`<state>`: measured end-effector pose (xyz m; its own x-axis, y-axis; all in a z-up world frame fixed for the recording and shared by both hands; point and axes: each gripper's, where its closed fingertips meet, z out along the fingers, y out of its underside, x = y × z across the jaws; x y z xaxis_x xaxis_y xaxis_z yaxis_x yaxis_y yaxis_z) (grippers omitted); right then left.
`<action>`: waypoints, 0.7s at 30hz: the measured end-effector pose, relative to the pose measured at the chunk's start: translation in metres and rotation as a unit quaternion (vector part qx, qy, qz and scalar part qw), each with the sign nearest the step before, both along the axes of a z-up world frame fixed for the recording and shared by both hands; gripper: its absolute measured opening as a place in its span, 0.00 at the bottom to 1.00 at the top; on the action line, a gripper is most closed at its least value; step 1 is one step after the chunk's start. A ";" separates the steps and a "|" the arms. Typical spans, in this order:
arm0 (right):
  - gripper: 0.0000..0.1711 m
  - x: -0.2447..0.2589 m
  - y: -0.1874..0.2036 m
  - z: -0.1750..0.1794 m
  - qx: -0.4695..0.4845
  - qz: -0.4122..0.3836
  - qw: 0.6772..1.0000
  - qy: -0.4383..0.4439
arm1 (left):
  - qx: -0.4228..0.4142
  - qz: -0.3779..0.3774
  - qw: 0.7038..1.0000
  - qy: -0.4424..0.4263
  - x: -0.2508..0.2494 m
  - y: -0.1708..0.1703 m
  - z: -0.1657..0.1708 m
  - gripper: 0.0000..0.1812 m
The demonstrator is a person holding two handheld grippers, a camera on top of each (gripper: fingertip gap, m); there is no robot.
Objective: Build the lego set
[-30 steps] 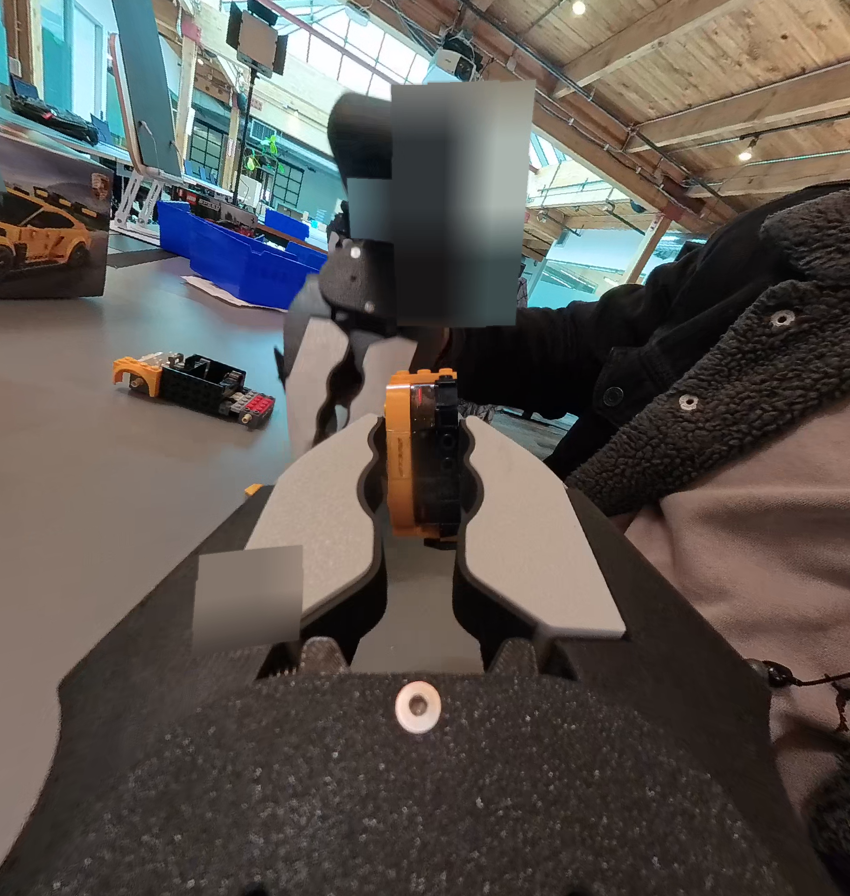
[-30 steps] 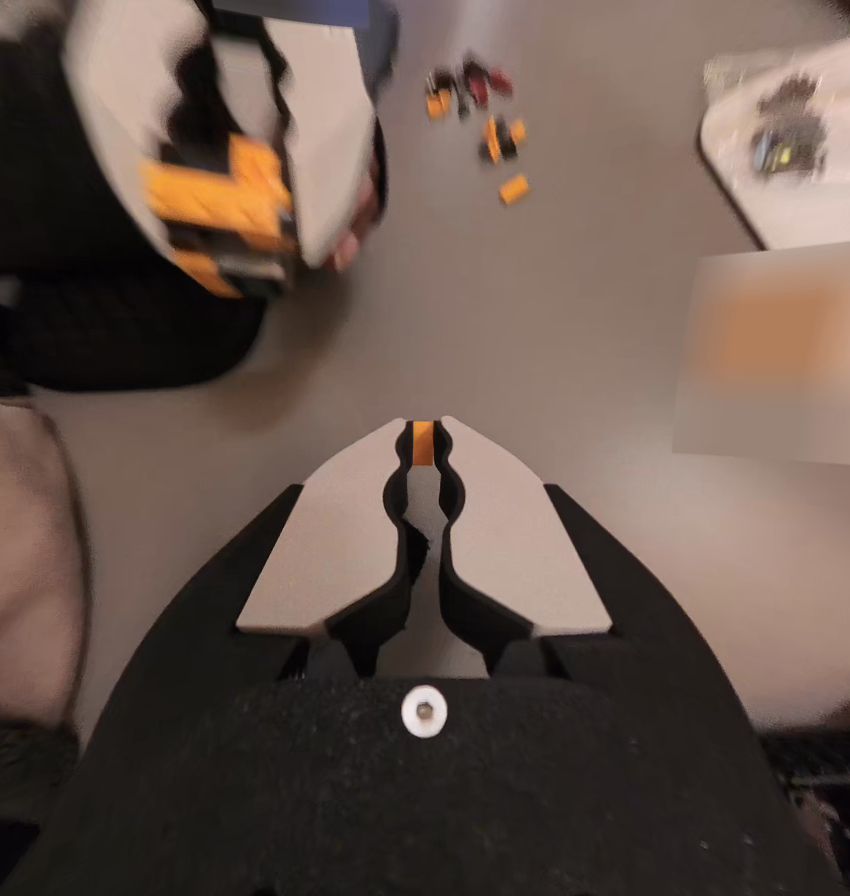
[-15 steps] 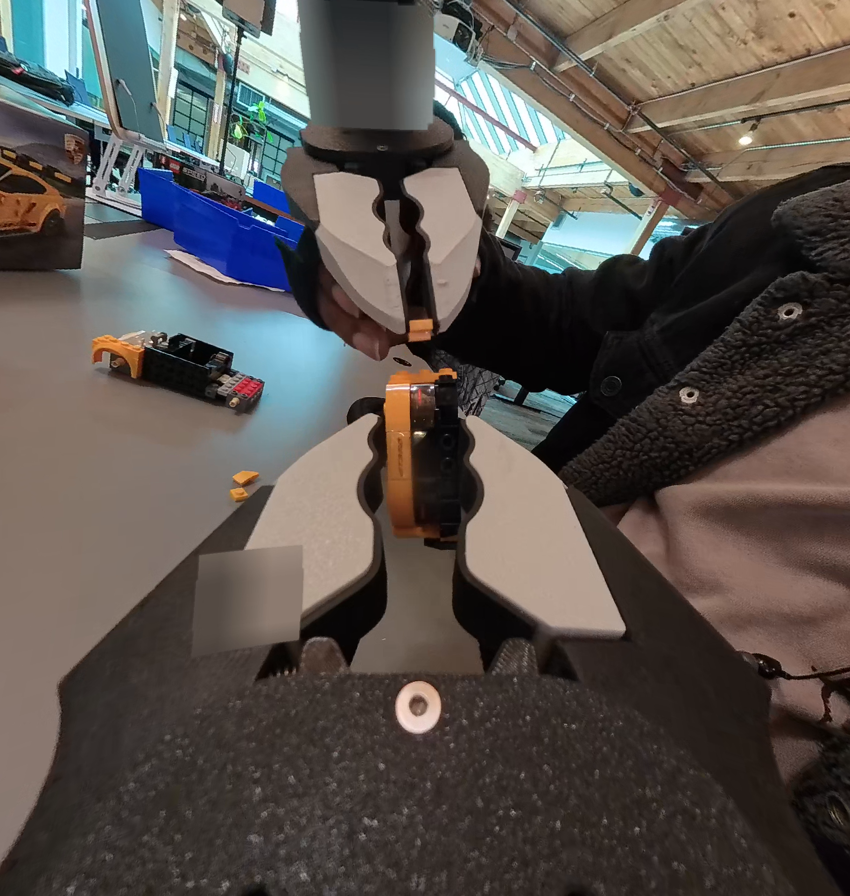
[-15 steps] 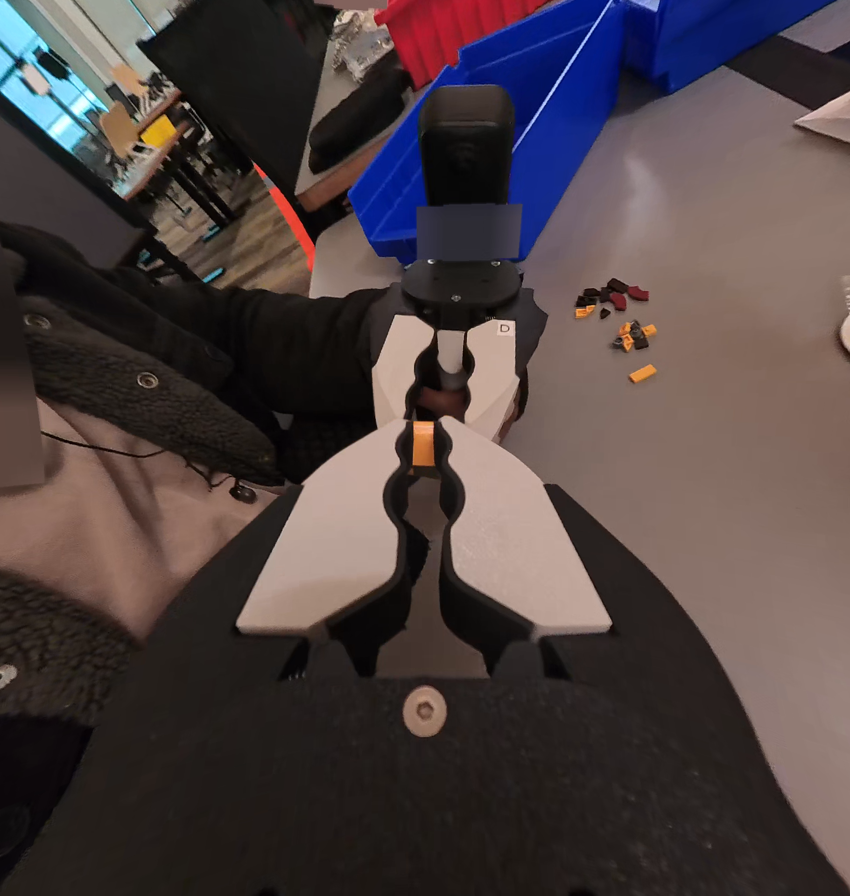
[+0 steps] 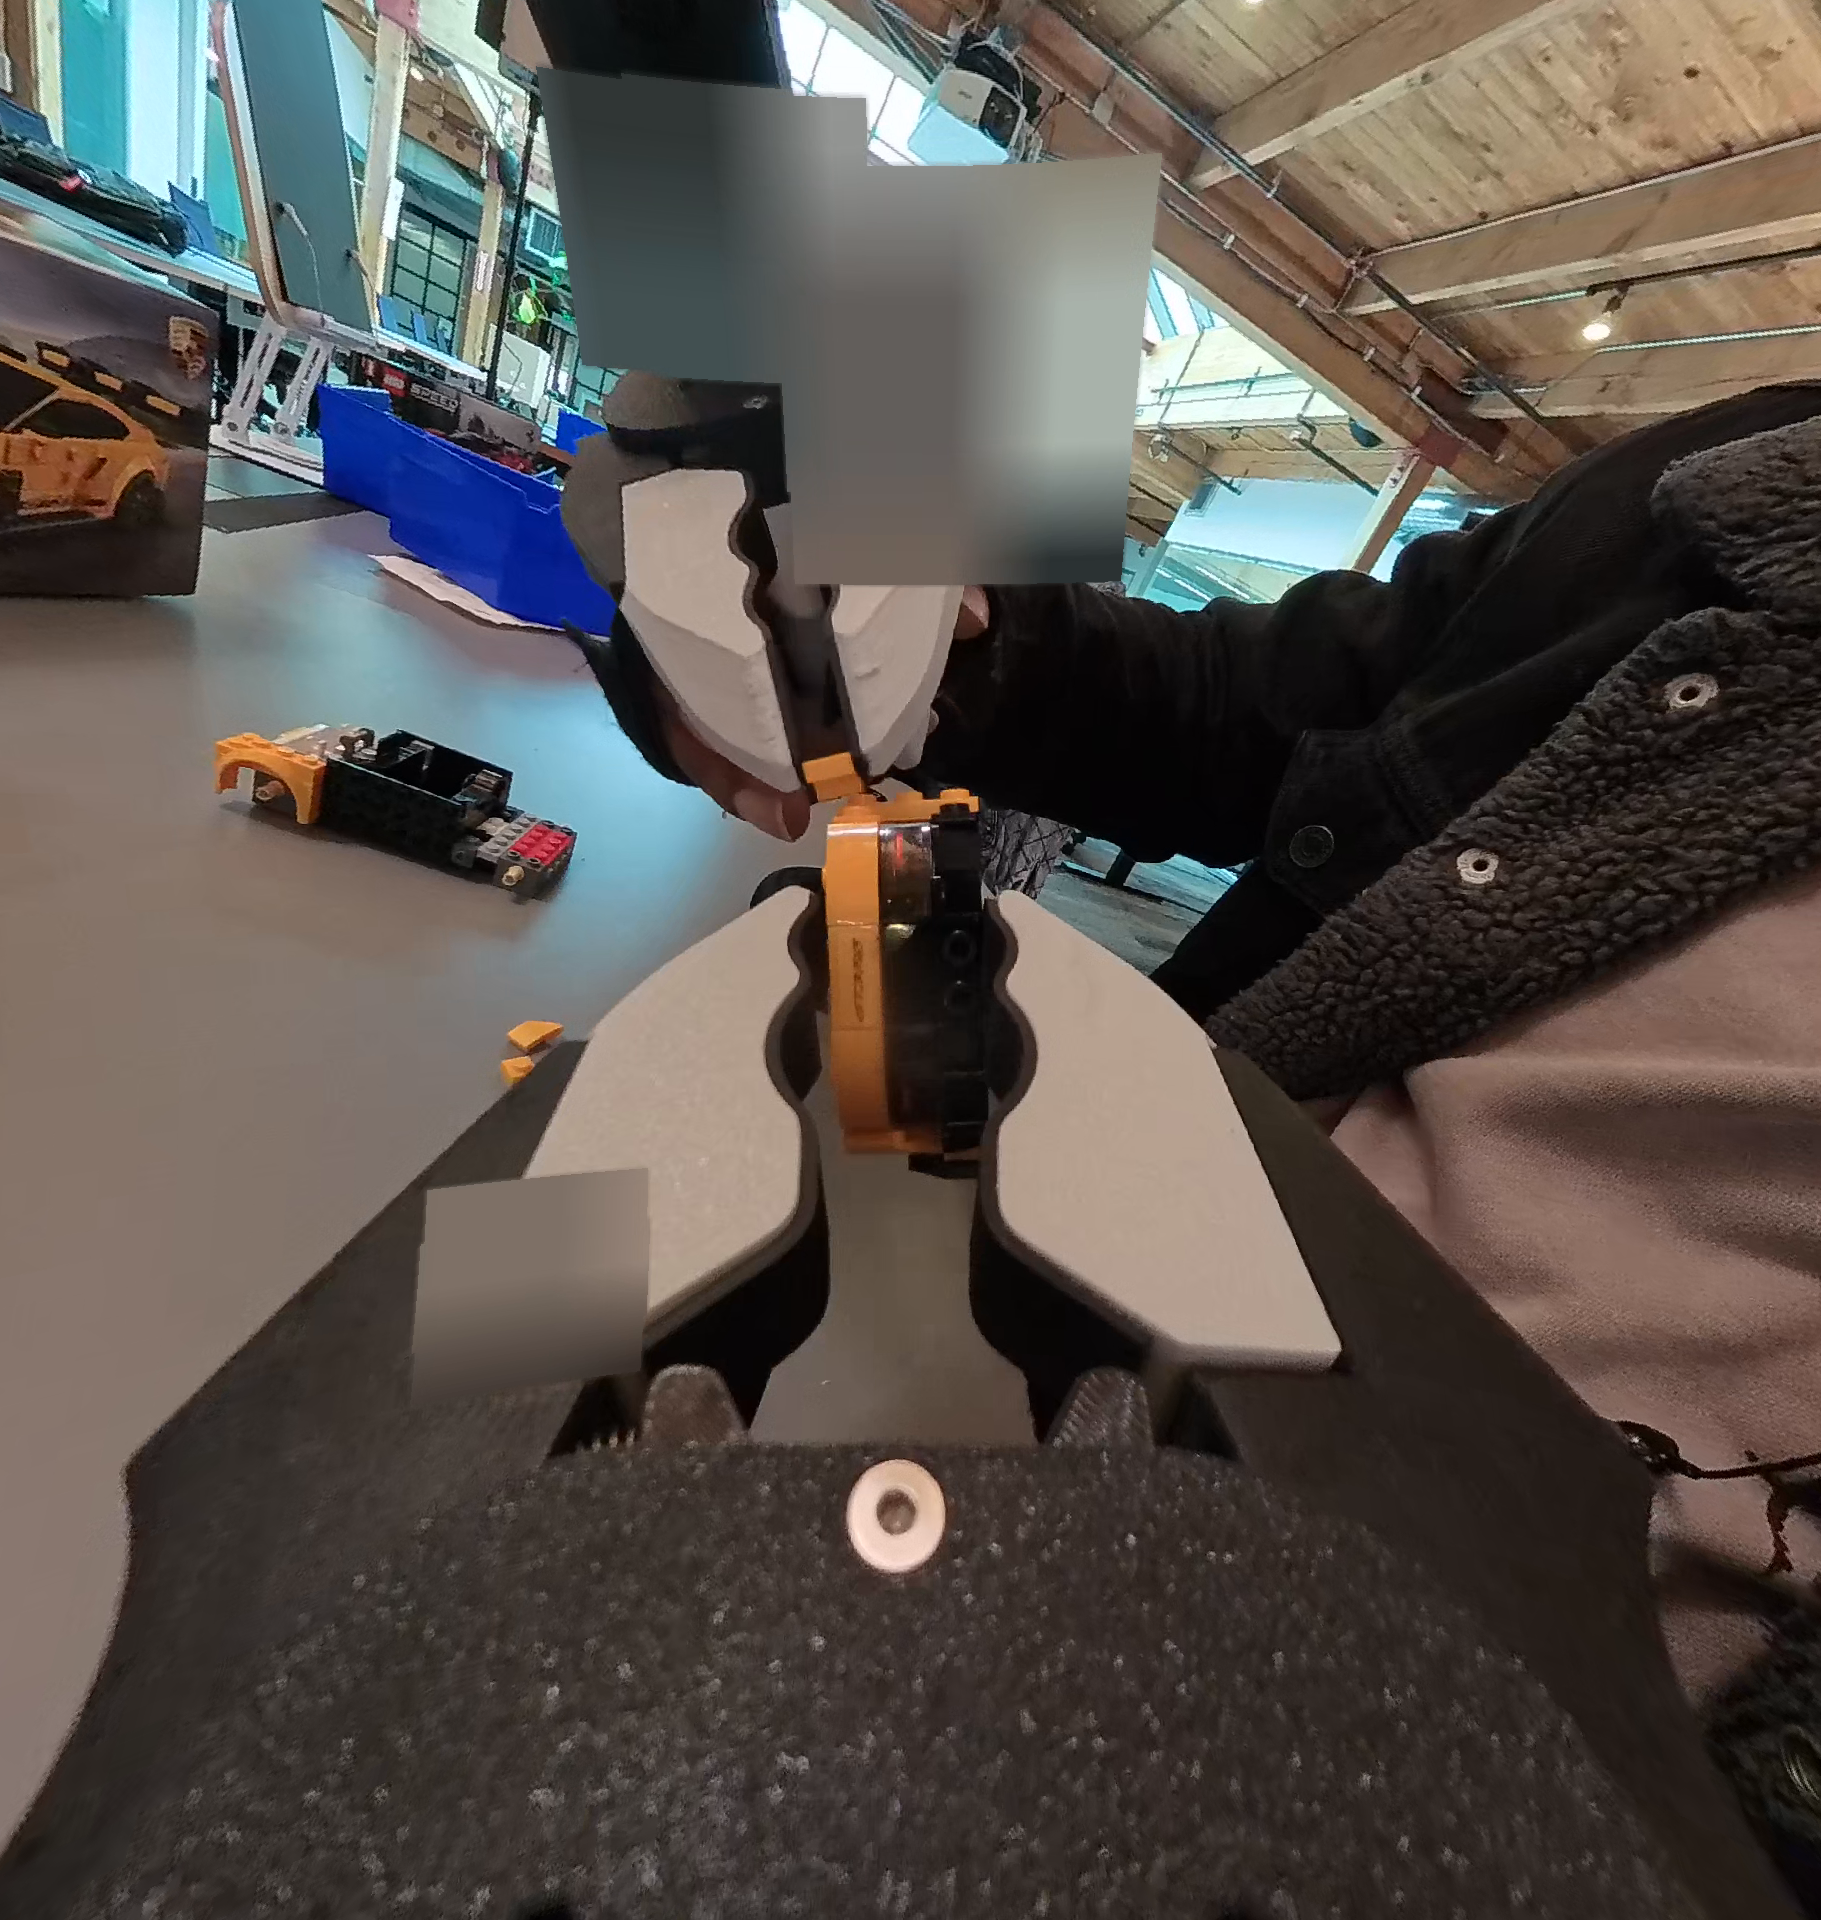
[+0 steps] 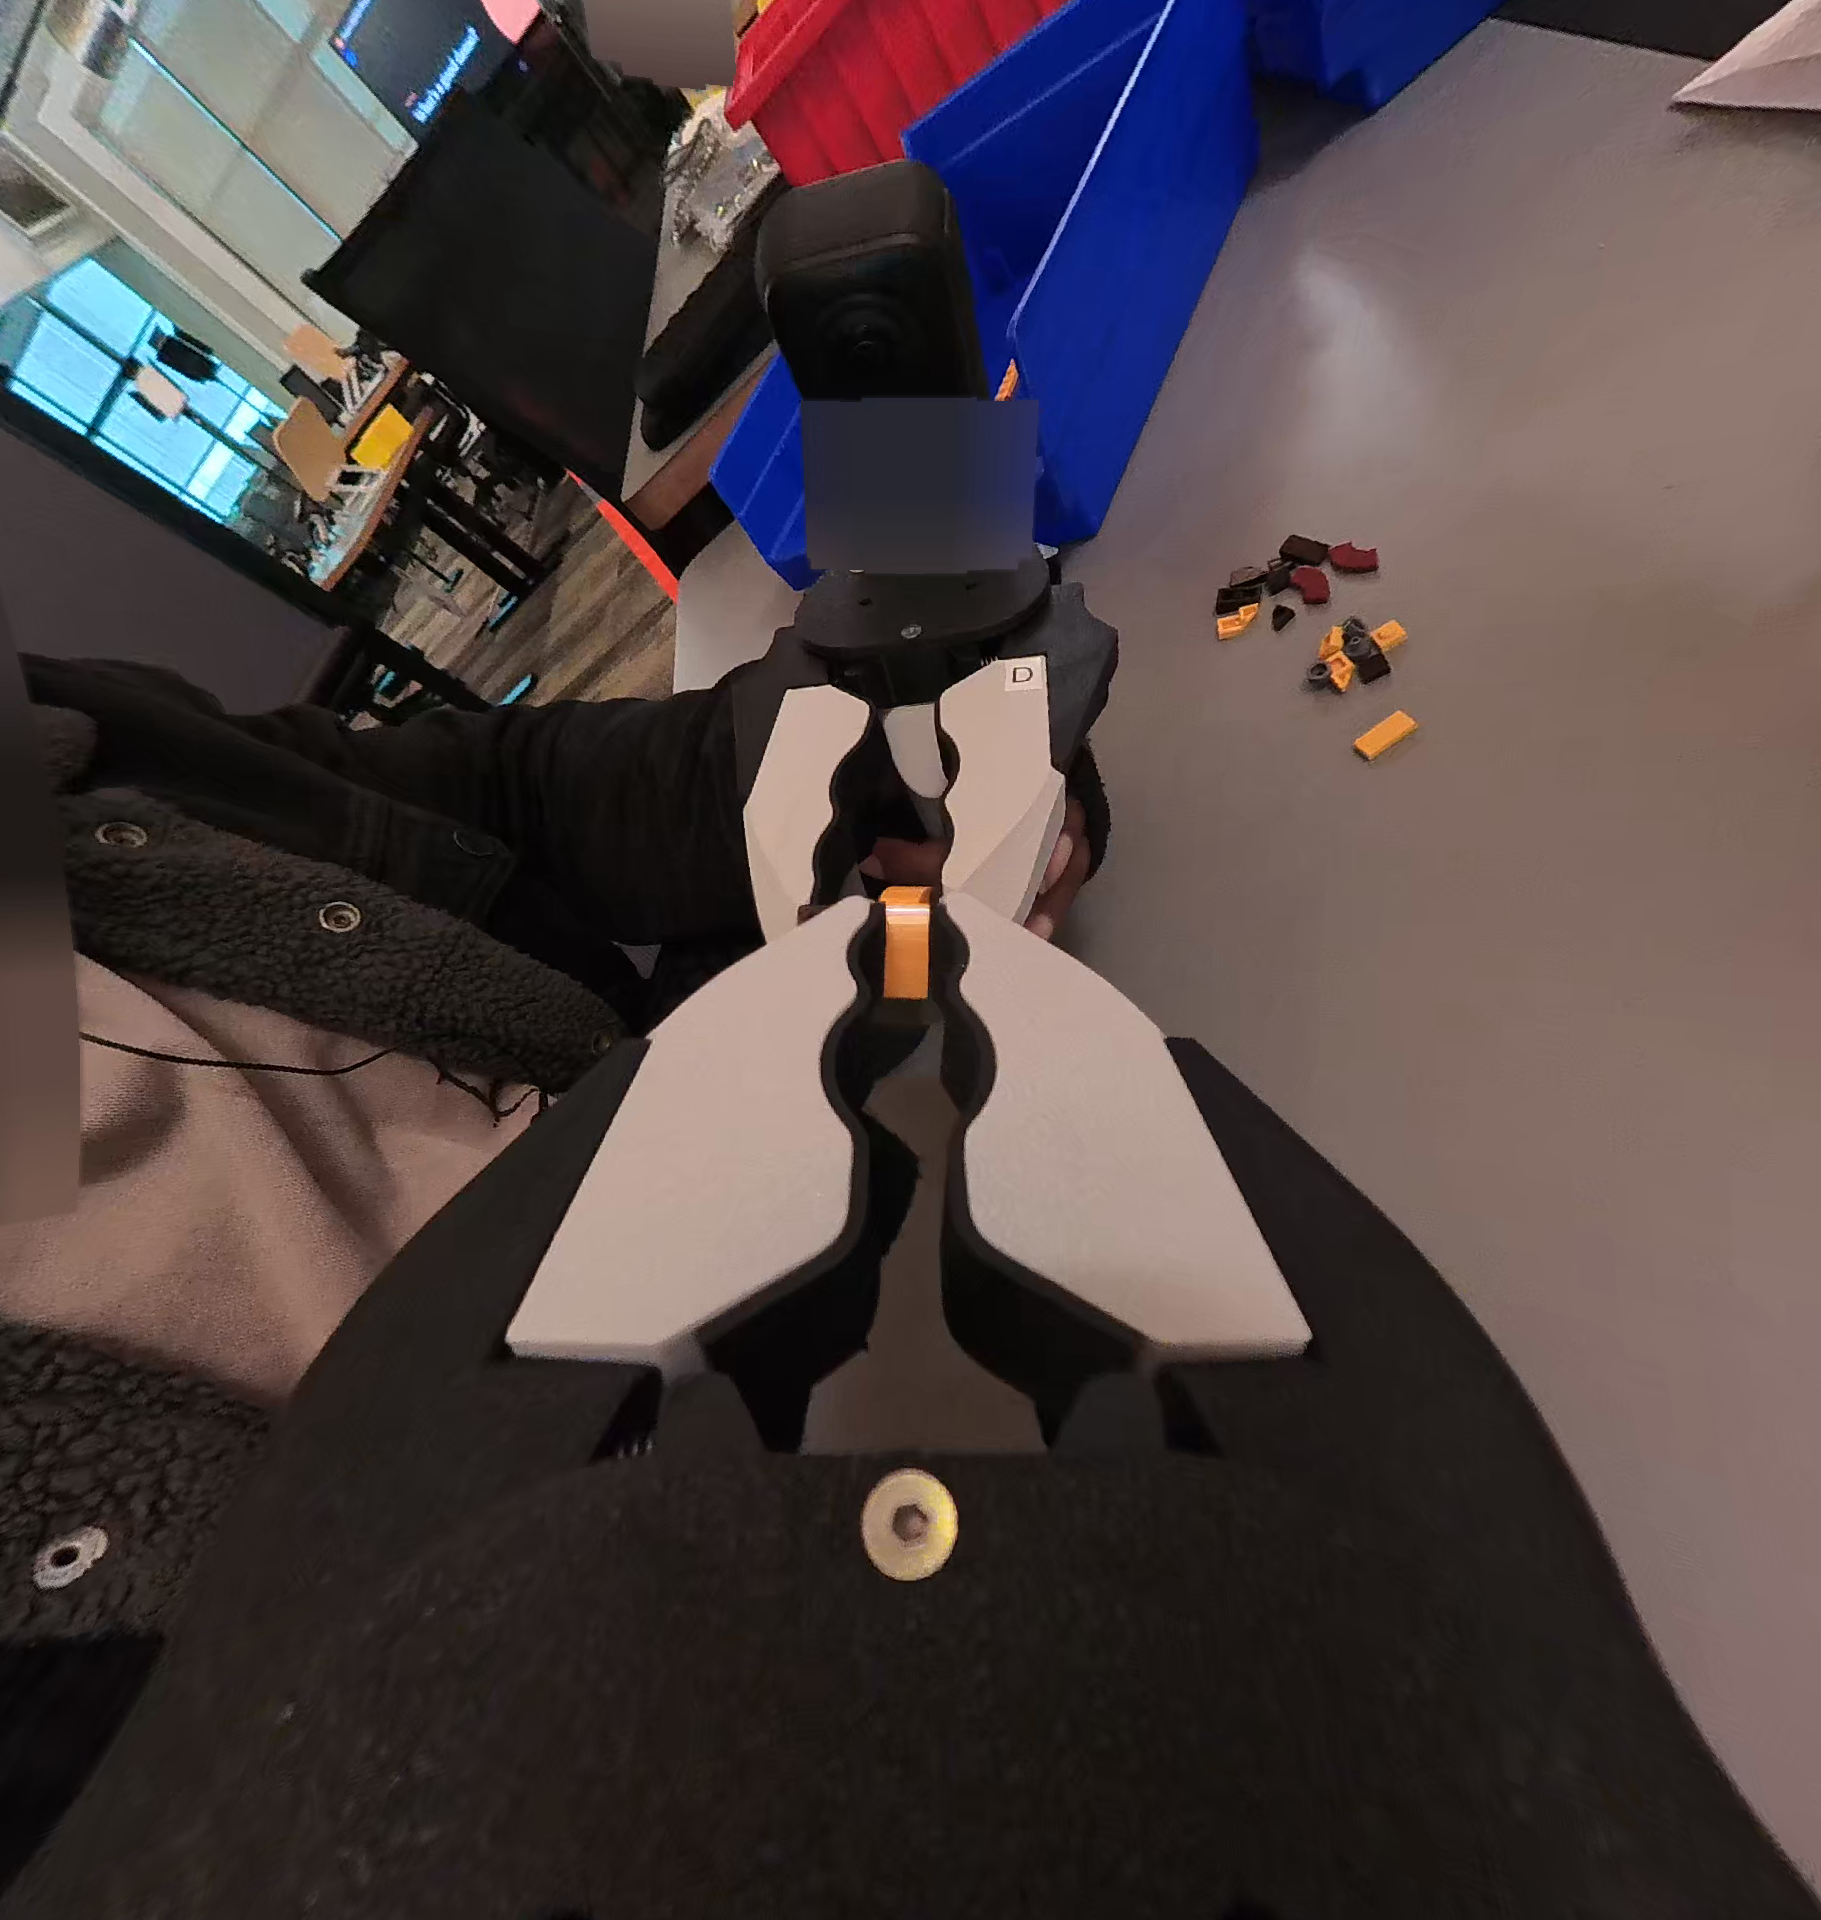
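My left gripper (image 5: 901, 935) is shut on an orange and black lego assembly (image 5: 901, 977) and holds it upright above the grey table. My right gripper (image 6: 906, 914) is shut on a small orange piece (image 6: 904, 951). In the left wrist view the right gripper (image 5: 828, 774) comes down from above, and its orange piece (image 5: 831, 774) touches the top edge of the assembly. In the right wrist view the left gripper (image 6: 901, 862) faces mine, tip to tip; the assembly is hidden there.
A partly built black and orange car chassis (image 5: 397, 795) lies on the table at left. Two small orange pieces (image 5: 527, 1049) lie nearer. Several loose pieces (image 6: 1311, 623) lie at right. Blue bins (image 5: 449, 499) and the set's box (image 5: 64, 416) stand behind. A person's dark jacket (image 5: 1508, 779) is at right. The tips of both grippers are at nearly the same place.
The right gripper has come down with its orange piece until it meets the top of the assembly in my left gripper. The left gripper has held still.
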<state>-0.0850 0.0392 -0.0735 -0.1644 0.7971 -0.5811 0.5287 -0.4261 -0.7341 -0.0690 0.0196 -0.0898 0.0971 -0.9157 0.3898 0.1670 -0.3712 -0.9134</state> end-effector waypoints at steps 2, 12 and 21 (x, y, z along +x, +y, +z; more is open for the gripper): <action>0.04 -0.001 0.000 0.001 -0.002 -0.002 1.000 0.003 | 0.000 0.001 1.000 0.001 0.000 0.000 0.000 0.15; 0.04 -0.004 -0.003 0.001 0.000 0.000 1.000 0.011 | -0.001 -0.001 1.000 0.000 0.000 0.000 0.000 0.15; 0.04 -0.005 -0.011 0.010 0.057 0.050 0.996 0.049 | -0.003 -0.017 1.000 -0.006 0.001 -0.004 0.001 0.15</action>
